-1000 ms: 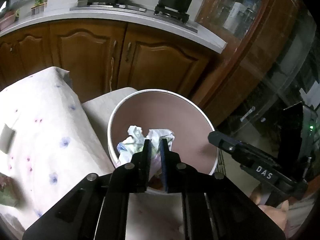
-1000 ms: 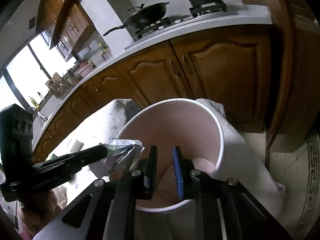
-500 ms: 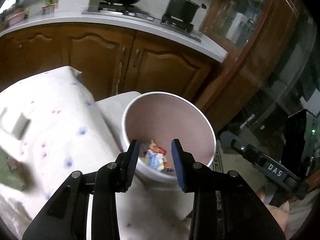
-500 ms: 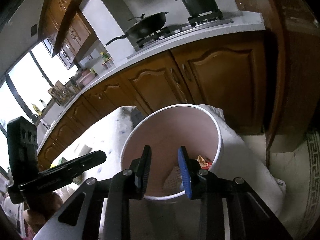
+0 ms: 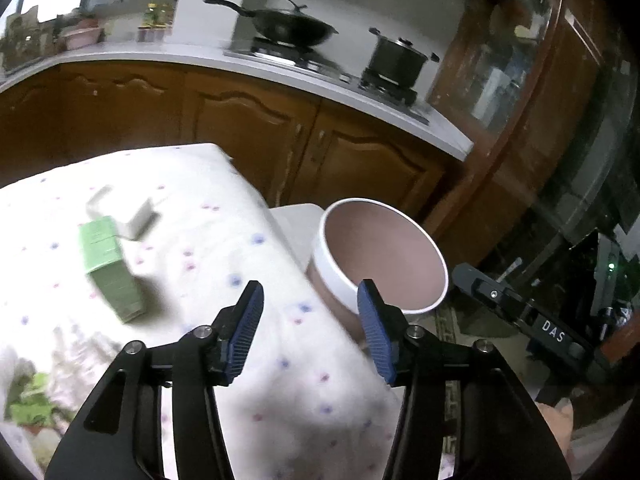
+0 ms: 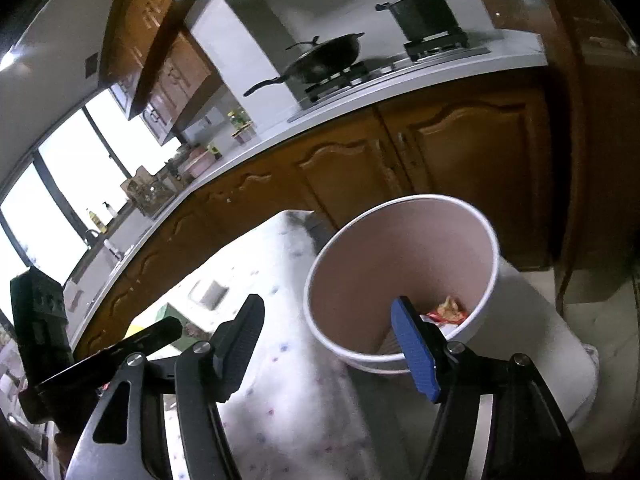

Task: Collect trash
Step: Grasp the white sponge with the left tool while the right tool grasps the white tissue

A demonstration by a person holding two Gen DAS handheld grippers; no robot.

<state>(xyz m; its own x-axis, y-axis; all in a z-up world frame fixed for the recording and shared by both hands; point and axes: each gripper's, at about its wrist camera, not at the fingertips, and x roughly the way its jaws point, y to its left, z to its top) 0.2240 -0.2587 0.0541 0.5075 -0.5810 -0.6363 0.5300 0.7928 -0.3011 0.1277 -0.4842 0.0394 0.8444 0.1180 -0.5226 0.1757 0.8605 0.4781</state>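
Bin [image 6: 400, 264] bottom half-hidden; green scraps [image 5: 30, 404] blurred, edge-cut.

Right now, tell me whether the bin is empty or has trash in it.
Not empty. The right wrist view shows red and orange wrapper scraps lying at the bottom of the white bin. How much more lies there is hidden behind the near rim.

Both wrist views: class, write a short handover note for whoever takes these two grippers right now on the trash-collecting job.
Left gripper: fingers opening, nothing between them, above the tablecloth.
Right gripper: fingers opening, empty, at the near rim of the bin.
Bin stands beside the table's corner; a red-orange wrapper lies at its bottom.
Done: some trash is binned.
Left: the green box, the white box behind it, and the green scraps at the table's near edge, if trash.
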